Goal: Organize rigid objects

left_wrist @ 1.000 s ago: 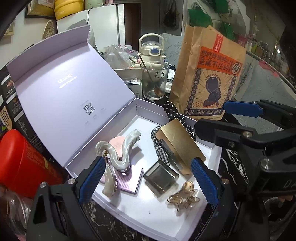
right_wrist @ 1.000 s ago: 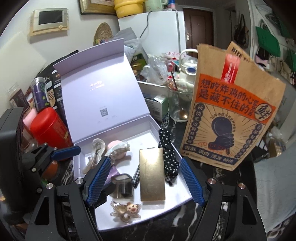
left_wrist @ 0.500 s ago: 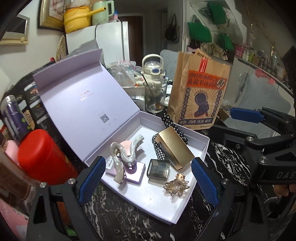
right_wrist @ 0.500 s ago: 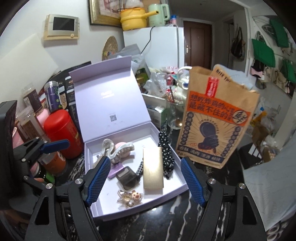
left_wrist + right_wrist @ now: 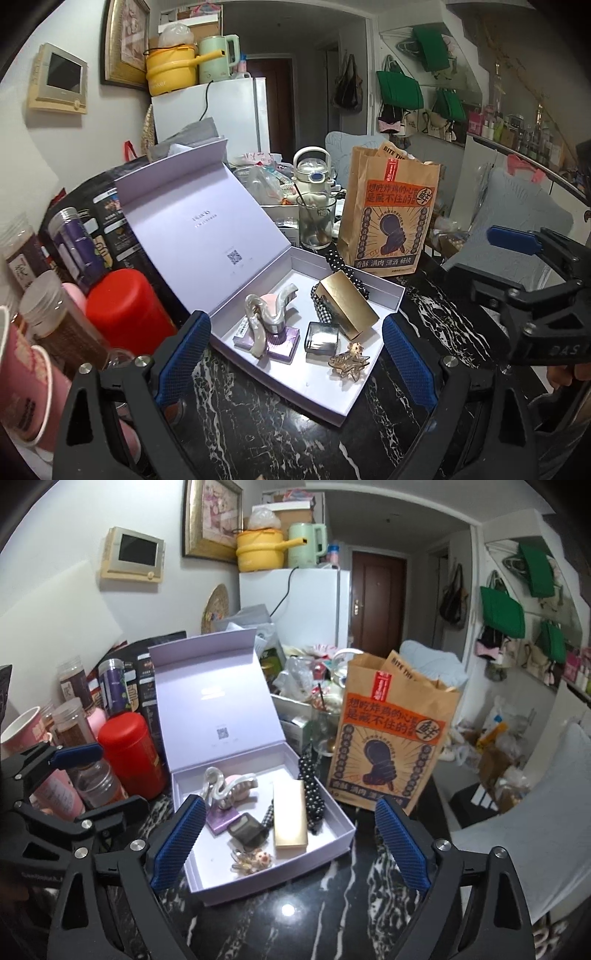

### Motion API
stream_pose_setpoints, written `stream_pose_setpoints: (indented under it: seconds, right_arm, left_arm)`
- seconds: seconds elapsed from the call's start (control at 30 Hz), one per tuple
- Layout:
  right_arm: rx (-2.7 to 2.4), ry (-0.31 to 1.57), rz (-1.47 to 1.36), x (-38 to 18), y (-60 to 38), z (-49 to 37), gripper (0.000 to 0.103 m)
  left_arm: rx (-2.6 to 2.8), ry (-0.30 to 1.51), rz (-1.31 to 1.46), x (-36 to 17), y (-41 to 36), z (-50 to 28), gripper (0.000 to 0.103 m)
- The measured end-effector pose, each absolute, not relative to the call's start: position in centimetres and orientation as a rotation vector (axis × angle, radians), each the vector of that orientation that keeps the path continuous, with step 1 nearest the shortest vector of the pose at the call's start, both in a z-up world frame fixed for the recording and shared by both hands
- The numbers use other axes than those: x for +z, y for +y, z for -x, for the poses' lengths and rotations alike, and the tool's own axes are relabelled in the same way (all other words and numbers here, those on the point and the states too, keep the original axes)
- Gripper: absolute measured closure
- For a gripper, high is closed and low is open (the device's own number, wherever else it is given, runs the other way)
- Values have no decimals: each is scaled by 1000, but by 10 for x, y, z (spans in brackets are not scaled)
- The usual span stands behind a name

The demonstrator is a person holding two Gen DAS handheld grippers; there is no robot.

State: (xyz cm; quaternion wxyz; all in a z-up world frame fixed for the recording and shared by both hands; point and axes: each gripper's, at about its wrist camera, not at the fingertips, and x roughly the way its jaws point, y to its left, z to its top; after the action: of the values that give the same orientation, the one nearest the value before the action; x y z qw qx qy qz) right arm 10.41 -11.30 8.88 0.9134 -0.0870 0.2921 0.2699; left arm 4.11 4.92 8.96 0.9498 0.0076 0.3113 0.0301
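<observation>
An open lilac gift box (image 5: pixel 384 295) (image 5: pixel 341 843) sits on the black marble table, its lid standing up. Inside lie a pearly claw clip (image 5: pixel 258 317) (image 5: pixel 221 788), a gold rectangular case (image 5: pixel 347 308) (image 5: pixel 290 819), a grey square clip (image 5: pixel 321 338) (image 5: pixel 247 829), a gold bear clip (image 5: pixel 349 360) (image 5: pixel 253 862), a purple card (image 5: pixel 282 341) and polka-dot hair ties (image 5: pixel 312 792). My left gripper (image 5: pixel 291 365) is open and empty, back from the box. My right gripper (image 5: pixel 290 847) is open and empty above the box's near edge.
A brown paper bag (image 5: pixel 388 218) (image 5: pixel 388 738) stands right of the box. A glass (image 5: pixel 316 225) and a white bottle (image 5: pixel 312 175) stand behind it. A red canister (image 5: pixel 125 308) (image 5: pixel 131 755), jars and a pink cup (image 5: pixel 22 734) crowd the left side.
Both grippers have pulled back and up from the box, so it looks smaller and more of the room shows. Both stay open and empty; the box contents have not moved.
</observation>
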Motion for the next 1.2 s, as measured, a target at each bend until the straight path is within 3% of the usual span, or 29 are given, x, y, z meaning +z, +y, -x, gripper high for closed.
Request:
stream_pose_setpoints:
  seconds: [0.1,1.2]
  right_arm:
    - [536,585,192,91,-117,-89,1]
    - [372,688,167,36,-126,-45,1]
  left_arm:
    - [68,631,-7,89,50,-34,8]
    - [83,747,53,33,57,-6,8]
